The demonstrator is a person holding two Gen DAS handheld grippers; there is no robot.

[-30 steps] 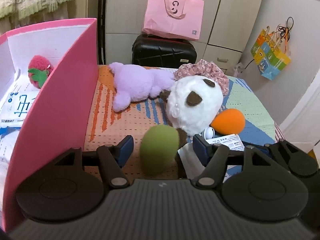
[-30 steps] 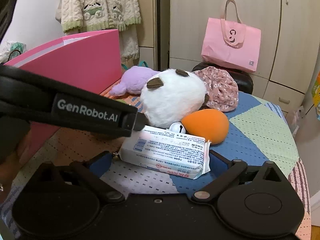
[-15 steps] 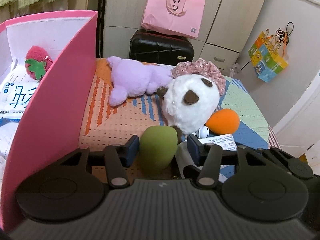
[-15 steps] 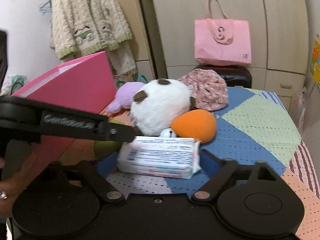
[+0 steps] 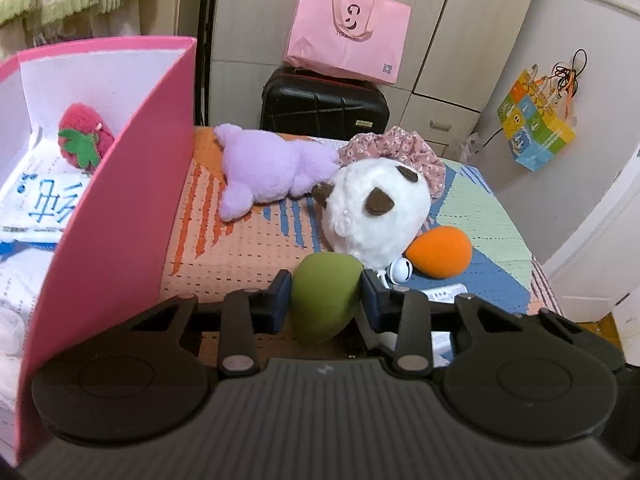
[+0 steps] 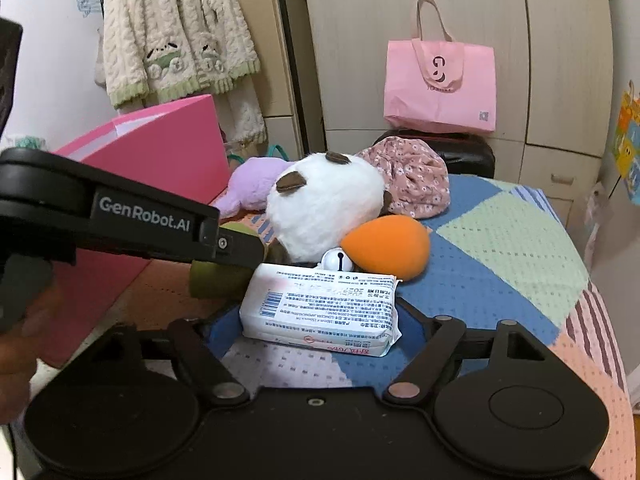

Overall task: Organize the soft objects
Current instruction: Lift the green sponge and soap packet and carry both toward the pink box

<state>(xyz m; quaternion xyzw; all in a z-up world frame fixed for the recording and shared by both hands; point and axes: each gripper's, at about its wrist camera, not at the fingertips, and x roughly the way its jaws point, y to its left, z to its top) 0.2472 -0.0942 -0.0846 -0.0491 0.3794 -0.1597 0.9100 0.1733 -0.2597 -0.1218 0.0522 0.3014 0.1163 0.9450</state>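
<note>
We have the left gripper (image 5: 326, 294) clamped on the green sponge egg (image 5: 325, 294), both blue pads pressing its sides, the egg's narrow end hanging below the jaws over the patterned tablecloth (image 5: 224, 256). Just ahead of the left jaws sit the white plush (image 5: 376, 208) and a small white bell (image 5: 401, 270), with the orange sponge egg (image 5: 439, 251) ahead and right, the purple plush (image 5: 268, 170) ahead and left, and the floral cap (image 5: 400, 152) behind the white plush. Left of the jaws stands the pink box (image 5: 116, 216), holding a strawberry plush (image 5: 82, 142) and a printed pack (image 5: 40, 204). Our right gripper (image 6: 320, 320) has its jaws closing, with the white tissue pack (image 6: 320, 312) lying flat between them; whether the pads touch it yet we cannot tell. From the right wrist view the left gripper crosses ahead and left of the jaws, the green egg beneath its tip.
</note>
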